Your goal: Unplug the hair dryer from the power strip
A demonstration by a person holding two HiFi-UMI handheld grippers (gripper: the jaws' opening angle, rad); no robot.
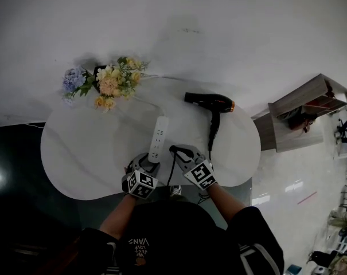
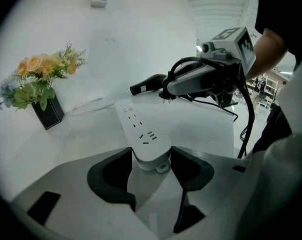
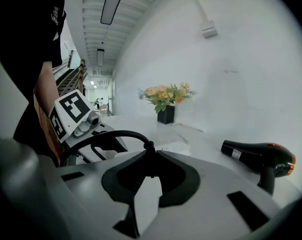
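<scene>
The white power strip [image 1: 158, 137] lies along the middle of the round white table [image 1: 75, 153]. My left gripper [image 1: 152, 158] is shut on its near end, and in the left gripper view the strip [image 2: 139, 128] sits between the dark pads [image 2: 107, 178]. Just right of it, my right gripper [image 1: 174, 150] is shut on the black plug [image 2: 166, 92], held above the strip with its prongs out of the sockets. In the right gripper view the plug [image 3: 149, 147] pokes out between the closed jaws. The black hair dryer [image 1: 210, 103] lies at the table's far right, and its cord [image 1: 172, 173] hangs over the near edge.
A bunch of flowers in a black vase [image 1: 105, 82] stands at the table's far left. A wooden shelf unit [image 1: 302, 110] stands on the floor to the right. The white wall runs close behind the table.
</scene>
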